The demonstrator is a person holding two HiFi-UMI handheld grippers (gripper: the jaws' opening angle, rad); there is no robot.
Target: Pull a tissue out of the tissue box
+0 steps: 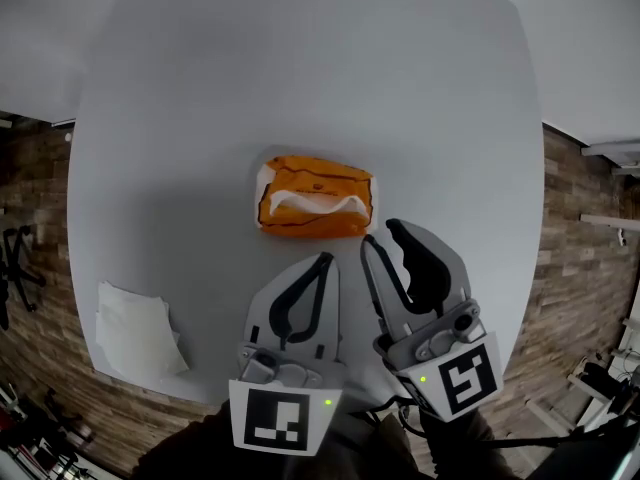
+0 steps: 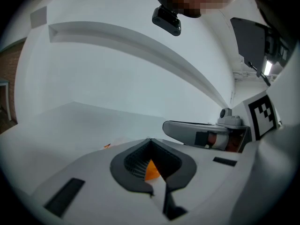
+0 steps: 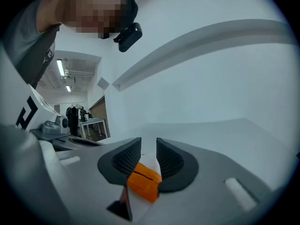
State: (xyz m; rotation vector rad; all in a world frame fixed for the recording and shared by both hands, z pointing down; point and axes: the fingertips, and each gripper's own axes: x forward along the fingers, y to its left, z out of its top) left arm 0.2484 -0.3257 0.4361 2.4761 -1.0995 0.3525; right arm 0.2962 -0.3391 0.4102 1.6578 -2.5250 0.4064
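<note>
Approach to the tissue box, both grippers just short of it.
On the grey table [image 1: 200,118] the orange tissue box [image 1: 320,176] lies mid-table, w/ a white tissue [image 1: 310,204] puffed out of its top slot. Best bet: right gripper [image 1: 380,234] goes in over the slot and pinches only the raised fold, while left gripper [image 1: 325,259] pins the box so it doesn't lift. Right gripper aims at the box's near edge, slightly nose-down, jaws apart, box ahead of them and untouched. Left gripper sits beside it, jaws tip-to-tip, empty.
</note>
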